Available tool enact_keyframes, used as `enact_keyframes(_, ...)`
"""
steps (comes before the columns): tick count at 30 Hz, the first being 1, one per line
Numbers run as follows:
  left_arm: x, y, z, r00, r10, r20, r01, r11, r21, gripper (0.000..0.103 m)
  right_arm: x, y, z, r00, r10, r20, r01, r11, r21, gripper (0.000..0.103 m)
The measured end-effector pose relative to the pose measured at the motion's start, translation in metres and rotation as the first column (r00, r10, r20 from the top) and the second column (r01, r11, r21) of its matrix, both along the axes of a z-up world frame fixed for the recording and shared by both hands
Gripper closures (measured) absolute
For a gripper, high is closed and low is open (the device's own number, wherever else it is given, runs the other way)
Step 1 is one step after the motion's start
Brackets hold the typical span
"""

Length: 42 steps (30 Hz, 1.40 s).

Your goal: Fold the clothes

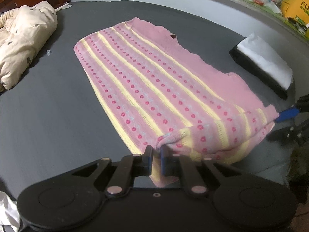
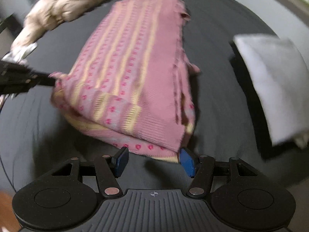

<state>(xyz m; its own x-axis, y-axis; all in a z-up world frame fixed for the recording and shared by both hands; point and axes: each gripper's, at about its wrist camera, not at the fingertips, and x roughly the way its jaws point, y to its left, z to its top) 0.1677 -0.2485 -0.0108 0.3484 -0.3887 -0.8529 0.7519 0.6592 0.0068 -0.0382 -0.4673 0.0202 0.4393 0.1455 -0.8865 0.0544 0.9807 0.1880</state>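
The left gripper [image 1: 156, 154] is clamped on a lifted near corner of the pink striped garment [image 1: 146, 89]; the right gripper [image 2: 152, 161] stands open just short of the other near corner (blurred). The garment lies mid-bed [image 1: 48, 116], folded clothes [image 1: 264, 63] toward the right edge.

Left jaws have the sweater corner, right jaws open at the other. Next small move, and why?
Probably close the right gripper on the near right corner of the pink striped sweater. Its jaws stand apart with one blue pad at the hem, gripping nothing, while the left gripper is shut on the other corner. Both corners need holding before the near end folds over.
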Motion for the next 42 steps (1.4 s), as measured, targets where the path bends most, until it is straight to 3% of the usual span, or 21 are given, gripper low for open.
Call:
enact_keyframes(6, -0.012, 0.009, 0.007, 1.000, 0.007, -0.028, -0.007, 1.000, 0.014, 0.094, 0.008, -0.012, -0.005, 0.999, -0.001, 0.044, 0.003, 0.998, -0.055, 0.044)
enact_keyframes(10, -0.019, 0.017, 0.002, 0.998, 0.020, -0.058, -0.018, 0.999, 0.039, 0.094, 0.035, -0.022, -0.013, 0.994, 0.100, 0.052, -0.103, 0.992, 0.069, 0.045)
enact_keyframes(13, -0.023, 0.021, -0.003, 0.996, 0.043, -0.082, -0.040, 0.998, 0.049, 0.094, 0.059, -0.021, -0.013, 0.986, 0.155, 0.061, -0.157, 0.987, 0.037, 0.063)
enact_keyframes(16, -0.024, 0.021, -0.008, 0.994, 0.064, -0.094, -0.059, 0.997, 0.052, 0.094, 0.086, -0.025, -0.010, 0.977, 0.198, 0.072, -0.201, 0.979, 0.034, 0.074)
enact_keyframes(21, -0.015, 0.017, -0.018, 0.989, 0.107, -0.106, -0.101, 0.993, 0.055, 0.094, 0.124, -0.031, -0.014, 0.969, 0.232, 0.081, -0.231, 0.973, -0.023, 0.074)
enact_keyframes(24, -0.005, 0.016, -0.025, 0.982, 0.144, -0.124, -0.139, 0.989, 0.049, 0.094, 0.136, -0.050, -0.021, 0.986, 0.152, 0.072, -0.151, 0.988, -0.013, 0.074)
enact_keyframes(28, 0.000, 0.016, -0.024, 0.977, 0.167, -0.136, -0.164, 0.986, 0.031, 0.094, 0.120, -0.082, -0.005, 0.995, 0.051, 0.089, -0.062, 0.989, 0.136, 0.073)
enact_keyframes(30, -0.003, 0.018, -0.023, 0.976, 0.168, -0.140, -0.165, 0.986, 0.033, 0.094, 0.106, -0.089, -0.002, 0.998, 0.041, 0.057, -0.052, 0.979, 0.199, 0.073)
enact_keyframes(35, -0.019, 0.024, -0.018, 0.977, 0.153, -0.149, -0.148, 0.988, 0.042, 0.094, 0.075, -0.075, -0.008, 0.987, 0.155, -0.034, -0.145, 0.968, 0.207, 0.073)
enact_keyframes(38, -0.033, 0.028, -0.012, 0.982, 0.118, -0.150, -0.112, 0.993, 0.047, 0.094, 0.065, -0.062, -0.016, 0.979, 0.201, -0.037, -0.190, 0.962, 0.195, 0.073)
enact_keyframes(42, -0.049, 0.027, -0.010, 0.989, 0.049, -0.141, -0.038, 0.996, 0.077, 0.094, 0.070, -0.054, -0.014, 0.970, 0.229, 0.083, -0.242, 0.944, 0.226, 0.073)
